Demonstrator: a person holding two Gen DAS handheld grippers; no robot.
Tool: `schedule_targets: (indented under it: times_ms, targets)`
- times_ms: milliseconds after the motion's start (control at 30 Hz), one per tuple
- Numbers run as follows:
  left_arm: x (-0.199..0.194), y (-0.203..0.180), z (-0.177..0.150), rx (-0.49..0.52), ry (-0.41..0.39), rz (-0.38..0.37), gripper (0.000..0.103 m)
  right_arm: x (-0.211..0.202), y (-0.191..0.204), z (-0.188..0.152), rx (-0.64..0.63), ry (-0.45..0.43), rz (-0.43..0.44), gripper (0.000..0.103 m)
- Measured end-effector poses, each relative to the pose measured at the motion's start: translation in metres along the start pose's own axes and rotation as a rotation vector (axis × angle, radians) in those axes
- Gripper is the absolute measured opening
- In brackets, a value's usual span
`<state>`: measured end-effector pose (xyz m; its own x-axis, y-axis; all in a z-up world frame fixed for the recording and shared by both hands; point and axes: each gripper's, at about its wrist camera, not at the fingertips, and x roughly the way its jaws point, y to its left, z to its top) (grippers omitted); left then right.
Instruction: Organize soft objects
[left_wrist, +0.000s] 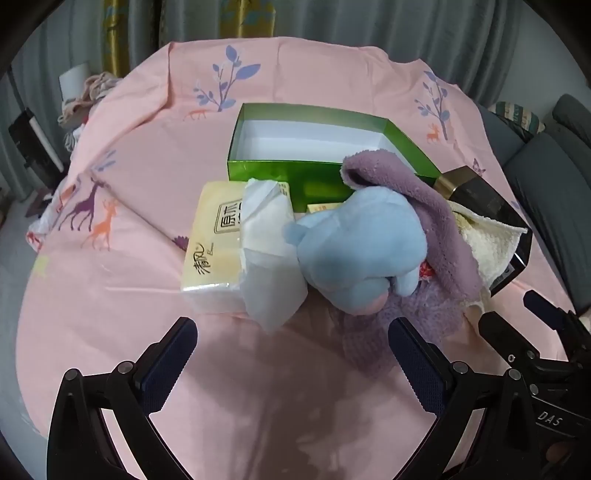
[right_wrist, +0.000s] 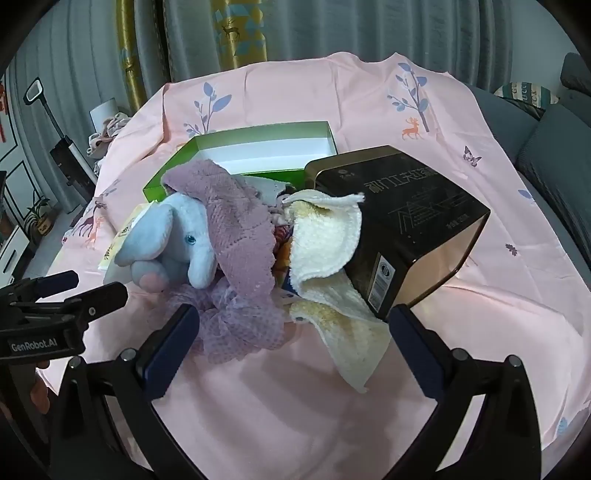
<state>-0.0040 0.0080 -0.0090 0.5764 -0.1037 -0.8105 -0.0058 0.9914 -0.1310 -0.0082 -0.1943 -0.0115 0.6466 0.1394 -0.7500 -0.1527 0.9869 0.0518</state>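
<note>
A blue plush elephant (left_wrist: 354, 240) (right_wrist: 173, 240) lies in a heap of soft things on the pink sheet. A purple towel (left_wrist: 413, 206) (right_wrist: 236, 229) drapes over it. A cream towel (left_wrist: 487, 240) (right_wrist: 325, 236) hangs against a tilted black and gold box (left_wrist: 480, 199) (right_wrist: 406, 221). A purple mesh puff (right_wrist: 240, 325) lies in front. A yellow tissue pack (left_wrist: 214, 243) and a white tissue pack (left_wrist: 266, 251) lie to the left. An open green box (left_wrist: 310, 144) (right_wrist: 258, 147) stands empty behind. My left gripper (left_wrist: 291, 354) and right gripper (right_wrist: 291, 339) are open and empty, just short of the heap.
The pink sheet (left_wrist: 147, 166) with deer and leaf prints covers a round table. Grey curtains hang behind. A grey sofa (left_wrist: 554, 166) stands at the right. Clutter and a white cup (left_wrist: 75, 79) sit beyond the left edge. The right gripper's body (left_wrist: 535, 332) shows in the left view.
</note>
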Motion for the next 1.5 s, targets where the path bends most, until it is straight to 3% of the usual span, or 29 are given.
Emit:
schedule_targets:
  times_ms: [800,967,1500]
  targets:
    - [0.000,0.008,-0.004,-0.039,0.008,-0.095,0.103,0.002,0.005,0.002,0.001,0.010,-0.008,0.102]
    - [0.000,0.006,-0.005,-0.018,-0.004,-0.036,0.103,0.002,0.007,0.001,0.006,0.014,0.008,0.102]
    - [0.000,0.012,-0.006,-0.029,-0.015,-0.034,0.103,0.005,0.009,-0.004,0.002,0.020,0.020,0.102]
